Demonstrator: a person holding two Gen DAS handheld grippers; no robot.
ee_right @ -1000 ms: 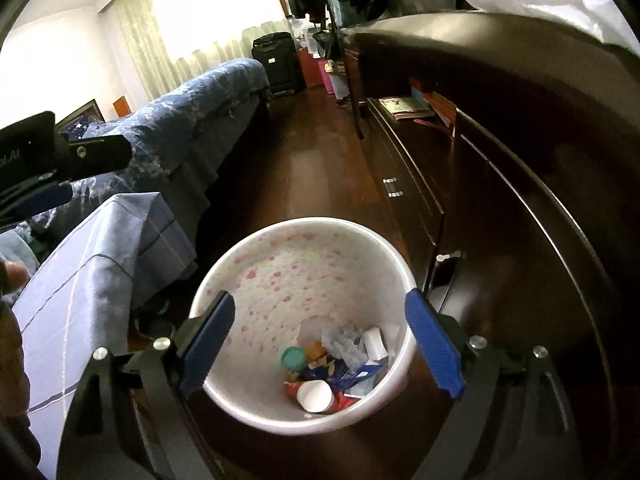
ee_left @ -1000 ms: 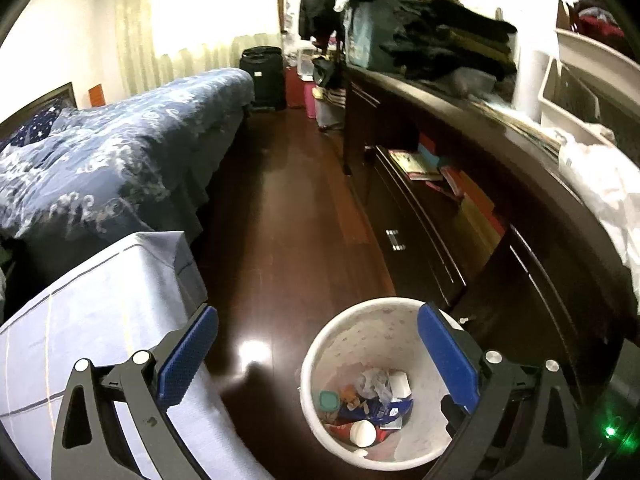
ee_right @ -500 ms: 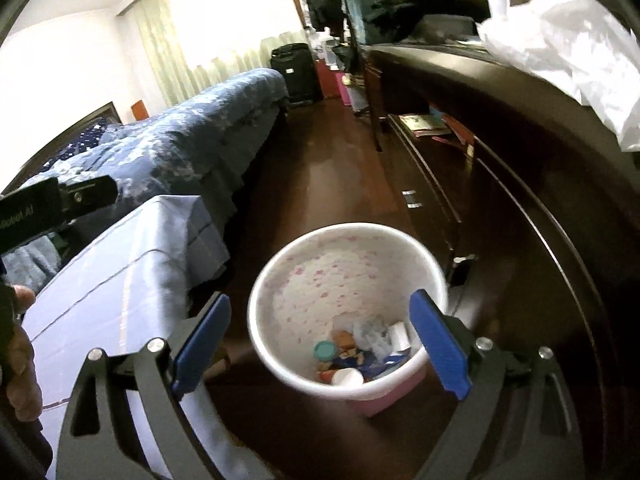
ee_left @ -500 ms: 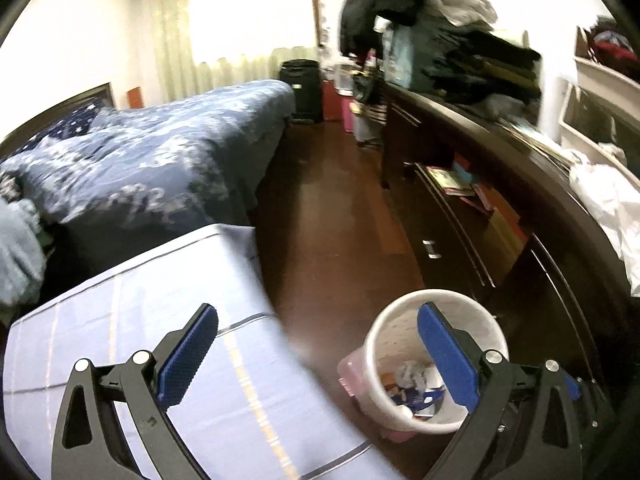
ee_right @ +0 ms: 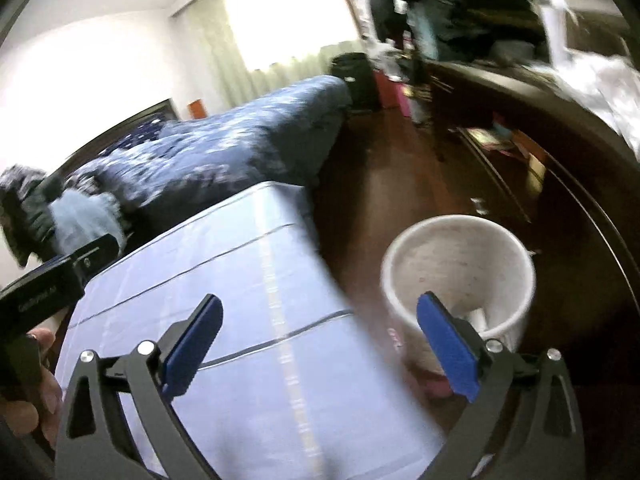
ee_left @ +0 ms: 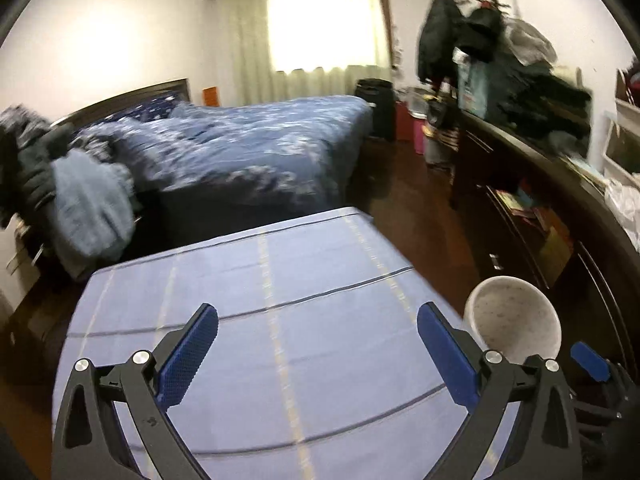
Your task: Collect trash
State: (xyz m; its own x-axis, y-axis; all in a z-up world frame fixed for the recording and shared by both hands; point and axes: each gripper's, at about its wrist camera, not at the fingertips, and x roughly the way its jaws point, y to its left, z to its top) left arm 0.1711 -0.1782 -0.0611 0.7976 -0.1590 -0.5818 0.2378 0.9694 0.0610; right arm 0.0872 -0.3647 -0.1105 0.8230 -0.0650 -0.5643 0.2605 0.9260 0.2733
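On floor: white bin (ee_right: 460, 264), trash inside | both tools' jaws apart, empty; right opening

Window (ee_left: 316, 28) blown out — strong motion blur, fisheye-bent edges, dark vignette corners.

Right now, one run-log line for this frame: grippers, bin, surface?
left gripper: open, empty | right gripper: opening, empty | trash bin: on floor, right of both | blue-clothed surface: under both
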